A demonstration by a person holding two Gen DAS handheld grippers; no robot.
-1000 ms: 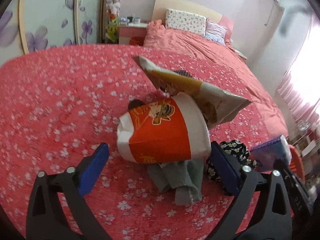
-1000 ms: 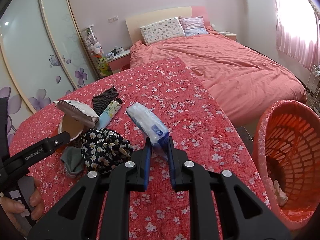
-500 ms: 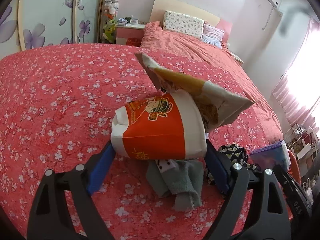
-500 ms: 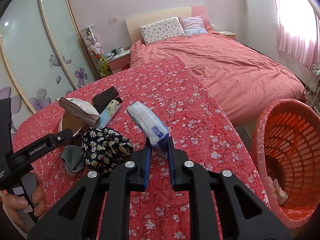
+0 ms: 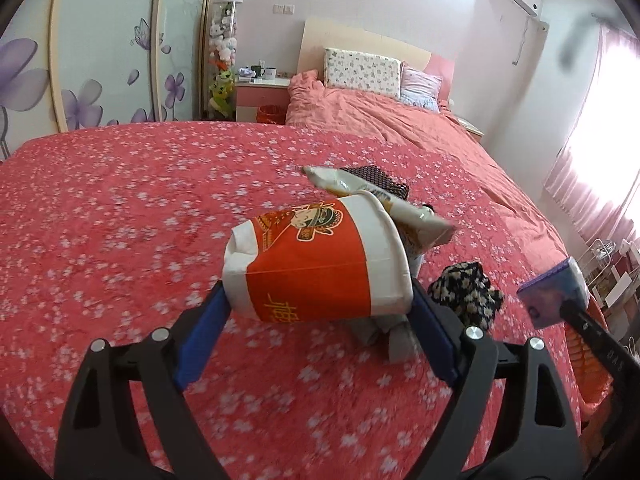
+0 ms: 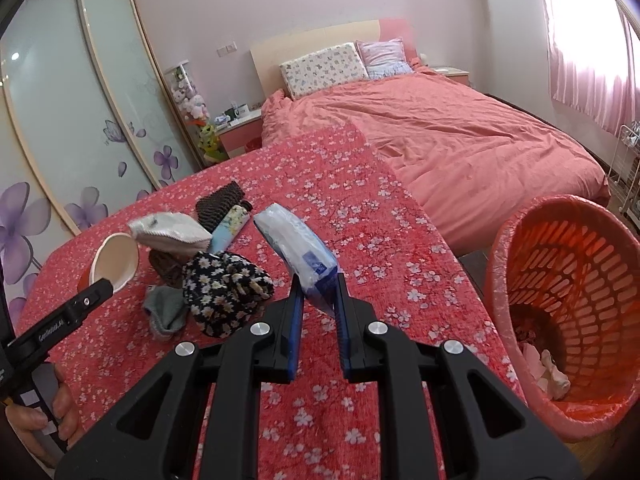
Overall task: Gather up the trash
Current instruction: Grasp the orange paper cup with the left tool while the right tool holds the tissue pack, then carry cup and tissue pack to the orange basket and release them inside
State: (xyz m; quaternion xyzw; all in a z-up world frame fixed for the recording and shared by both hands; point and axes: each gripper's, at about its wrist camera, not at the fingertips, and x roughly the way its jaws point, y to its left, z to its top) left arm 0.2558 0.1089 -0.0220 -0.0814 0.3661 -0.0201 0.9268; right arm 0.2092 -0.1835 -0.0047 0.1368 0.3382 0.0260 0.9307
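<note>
My left gripper (image 5: 316, 312) is shut on an orange-and-white paper cup (image 5: 316, 268) lying on its side, held above the red floral cover (image 5: 120, 220). The cup shows in the right wrist view (image 6: 114, 258) with its mouth open. A crumpled snack bag (image 5: 376, 196) sits against the cup's rim. My right gripper (image 6: 318, 300) is shut on a blue-and-clear plastic packet (image 6: 296, 248), held above the cover. An orange trash basket (image 6: 568, 308) with a plastic liner stands on the floor at the right, holding a few scraps.
A black floral cloth (image 6: 224, 288), a grey sock (image 6: 164, 308), a small tube (image 6: 230, 228) and a dark mesh item (image 6: 218, 204) lie on the cover. A pink bed (image 6: 460, 136) lies beyond. A wardrobe (image 6: 72, 120) stands left.
My left gripper closed on the cup and lifted it off the grey sock. The snack bag tipped lower. My right gripper stayed shut on the packet and barely moved.
</note>
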